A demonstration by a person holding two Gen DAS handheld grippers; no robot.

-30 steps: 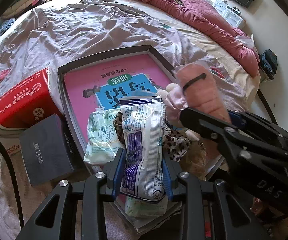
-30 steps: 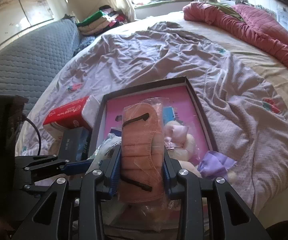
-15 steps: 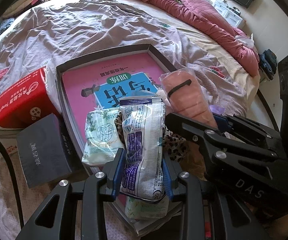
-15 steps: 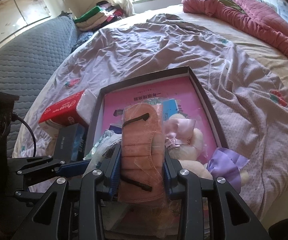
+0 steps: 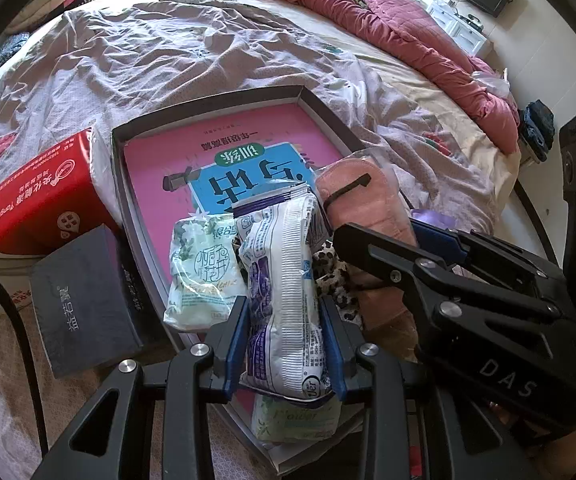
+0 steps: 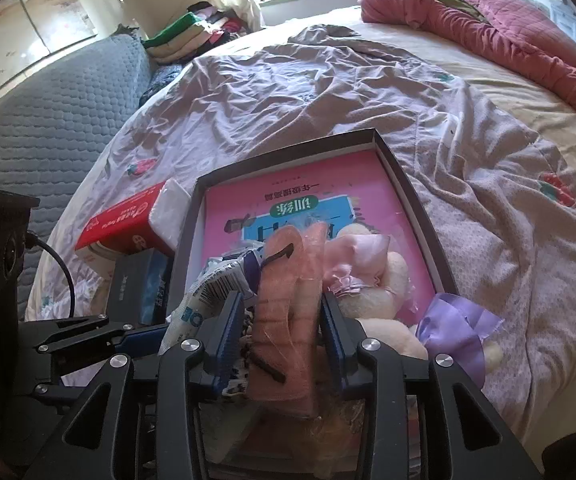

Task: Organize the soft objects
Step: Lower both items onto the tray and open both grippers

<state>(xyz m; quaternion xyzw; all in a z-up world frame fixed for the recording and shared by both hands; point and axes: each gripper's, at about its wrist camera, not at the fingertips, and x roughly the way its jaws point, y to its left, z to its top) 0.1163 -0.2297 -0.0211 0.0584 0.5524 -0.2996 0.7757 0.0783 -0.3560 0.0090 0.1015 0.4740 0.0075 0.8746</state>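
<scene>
On the bed, over the dark tray holding a pink book, the left gripper clamps a white-and-purple packet. Just right, the right gripper is opening, its jaws flanking a bagged pink mask.

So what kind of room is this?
Most likely a bedroom: a big bed with a wrinkled sheet, a pink quilt bunched along it, and folded clothes stacked by the window.

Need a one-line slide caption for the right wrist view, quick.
Right gripper, jaws opening, with the bagged pink cloth between them over the dark tray, beside a cream plush toy.
</scene>
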